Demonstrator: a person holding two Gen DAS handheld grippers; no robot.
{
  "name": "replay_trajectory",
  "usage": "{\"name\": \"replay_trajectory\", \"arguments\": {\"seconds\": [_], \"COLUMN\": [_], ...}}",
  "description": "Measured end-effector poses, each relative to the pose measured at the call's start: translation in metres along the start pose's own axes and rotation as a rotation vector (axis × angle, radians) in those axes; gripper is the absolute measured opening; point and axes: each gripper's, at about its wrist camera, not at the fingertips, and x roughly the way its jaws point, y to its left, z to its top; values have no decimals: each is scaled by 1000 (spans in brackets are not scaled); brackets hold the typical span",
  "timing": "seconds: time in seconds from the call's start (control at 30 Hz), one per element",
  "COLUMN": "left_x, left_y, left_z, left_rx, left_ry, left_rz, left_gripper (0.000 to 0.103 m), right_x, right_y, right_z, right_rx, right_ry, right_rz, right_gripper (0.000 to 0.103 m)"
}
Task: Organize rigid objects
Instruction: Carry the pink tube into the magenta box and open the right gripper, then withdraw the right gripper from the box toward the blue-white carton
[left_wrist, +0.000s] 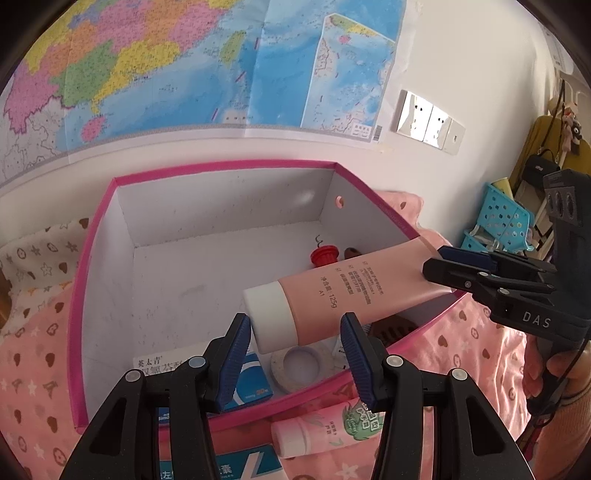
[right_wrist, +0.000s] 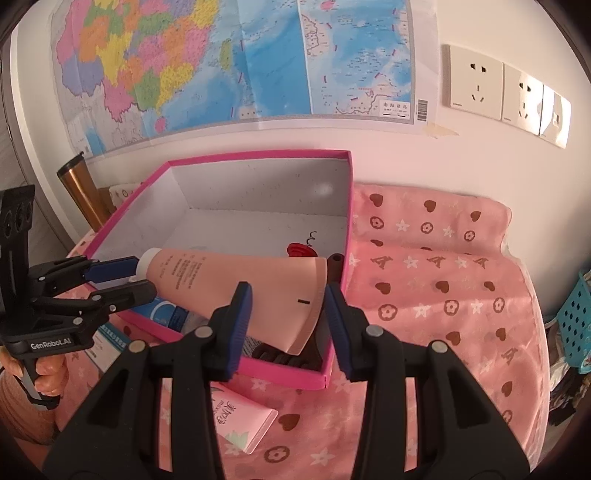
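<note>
Tube (left_wrist: 332, 295), salmon pink with a white cap, hangs level over the open box (left_wrist: 96, 240), held at both ends and touching nothing below. Behind everything a coloured map (left_wrist: 184, 62) covers the white wall, with a row of sockets (right_wrist: 506, 94) to its right. A pink blanket (right_wrist: 443, 280) printed with hearts and stars spreads under the box, which has bright pink outside walls and a white inside and sits close to the wall. The left gripper (left_wrist: 295, 354) clamps the tube's white cap between its blue pads, and the right gripper (right_wrist: 288, 325) pinches the flat crimped end. Each handle is held by a hand (right_wrist: 48, 373). Inside the box lie a white and blue carton (left_wrist: 243, 376), a ring of tape (left_wrist: 299, 365) just beside it, a dark brown comb (right_wrist: 284, 356) at the near wall under the tube's tail, and a small red cap (left_wrist: 324, 255) toward the far corner. Outside the box, on the blanket just beside its near wall, lies a smaller pale pink tube (left_wrist: 321, 432), with a blue and white carton (left_wrist: 243, 465) next to it. A blue perforated basket (left_wrist: 506, 218) stands off to the right, and a brown metal cup (right_wrist: 79, 188) stands left of the box.
</note>
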Motion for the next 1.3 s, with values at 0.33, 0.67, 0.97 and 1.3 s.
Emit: {"name": "replay_trajectory", "arguments": {"seconds": [0.33, 0.67, 0.97, 1.3], "left_x": [9, -26, -78, -85], "left_y": [4, -3, 15, 58], "left_z": [3, -12, -49, -102], "left_rx": [16, 65, 42, -110], "left_ry": [26, -62, -132, -34], "left_rz": [-17, 31, 144, 213], "left_gripper": [50, 56, 64, 64], "right_x": [-4, -30, -48, -9], "right_y": [-1, -4, 27, 65], "right_z": [-2, -18, -55, -96], "right_rx": [9, 56, 19, -1], "right_ry": [-17, -60, -73, 66], "right_rz": [-7, 38, 174, 280], "right_gripper": [44, 44, 53, 53]}}
